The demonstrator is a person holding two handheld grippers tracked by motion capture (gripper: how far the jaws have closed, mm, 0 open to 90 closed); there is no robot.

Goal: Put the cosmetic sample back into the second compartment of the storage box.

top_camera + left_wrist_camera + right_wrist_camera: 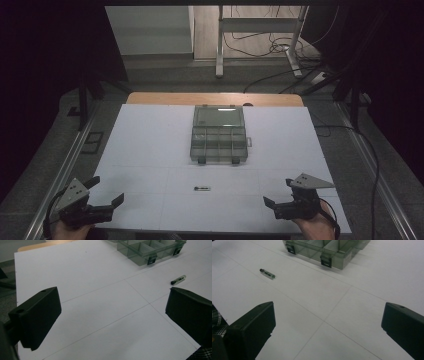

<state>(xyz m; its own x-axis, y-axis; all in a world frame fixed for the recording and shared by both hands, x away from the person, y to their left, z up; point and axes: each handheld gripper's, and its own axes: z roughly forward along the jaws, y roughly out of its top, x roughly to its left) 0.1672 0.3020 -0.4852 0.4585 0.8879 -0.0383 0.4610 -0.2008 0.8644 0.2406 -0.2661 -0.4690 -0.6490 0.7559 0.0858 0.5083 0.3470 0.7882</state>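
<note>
**Both grippers idle at near edge, small part lying between them**

Left gripper (106,192) sits at the near left corner of the white table top (150,145), held in the person's left hand (67,231). Jaws stand wide apart, nothing between them. In the left gripper view the gap between the two black jaws shows bare white surface.

Right gripper (278,192) sits at the near right corner, held in the right hand (314,227). Jaws likewise spread wide and empty; the right gripper view confirms plain table between them.

Small cylindrical part (202,188), dark at one end and pale along the body, lies flat on the table, roughly midway between the two grippers and well apart from each. It also shows up in the left gripper view (178,279) at upper right and in the right gripper view (267,273) at upper left.

Clear plastic compartment box (219,141) stands farther back at the table's middle, lid (219,116) open and leaning away, two dark latches on its near wall. The part lies in front of the box, not touching it. Compartment contents cannot be made out.

Plaid sleeve edge (217,321) is visible beside the right gripper's jaw.
</note>
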